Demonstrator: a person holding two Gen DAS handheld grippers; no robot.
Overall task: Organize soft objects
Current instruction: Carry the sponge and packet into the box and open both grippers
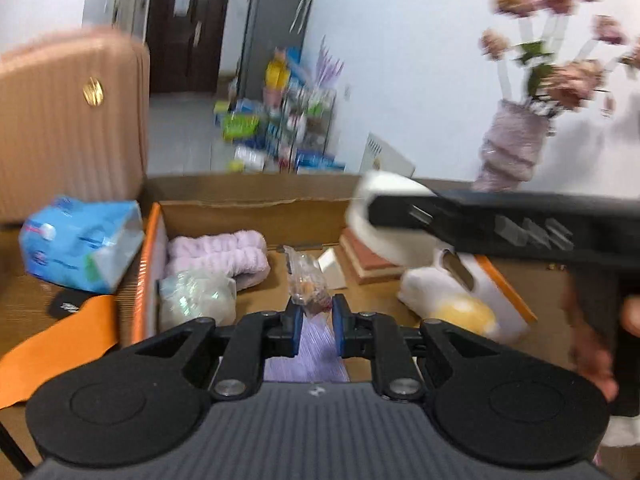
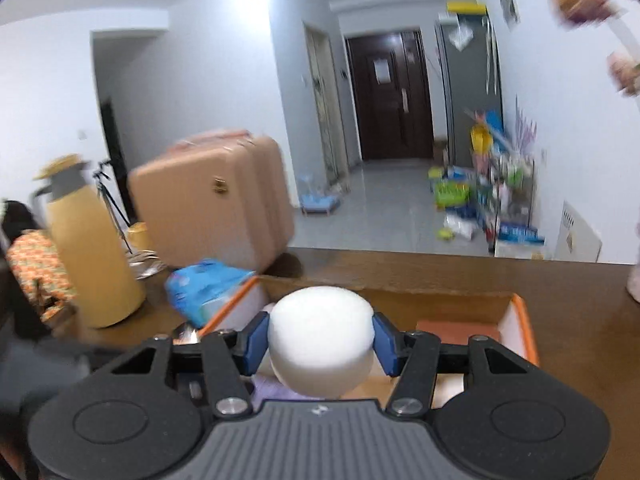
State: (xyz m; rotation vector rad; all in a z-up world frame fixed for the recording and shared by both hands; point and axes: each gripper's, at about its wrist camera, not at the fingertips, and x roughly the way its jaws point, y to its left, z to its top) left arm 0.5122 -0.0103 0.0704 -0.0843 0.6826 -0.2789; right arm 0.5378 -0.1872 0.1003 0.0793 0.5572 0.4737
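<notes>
Here, white roll [image 2: 320, 340] gripped between right jaws, above box [image 2: 520, 320]

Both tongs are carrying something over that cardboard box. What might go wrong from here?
The left tongs pinch only the bottom edge of a small clear bag, so it could slip out. The right tongs squeeze a white foam-like roll by its rounded sides; it might pop free. In the left view, the right tongs cross close above the cardboard box, so the two could bump.
</notes>
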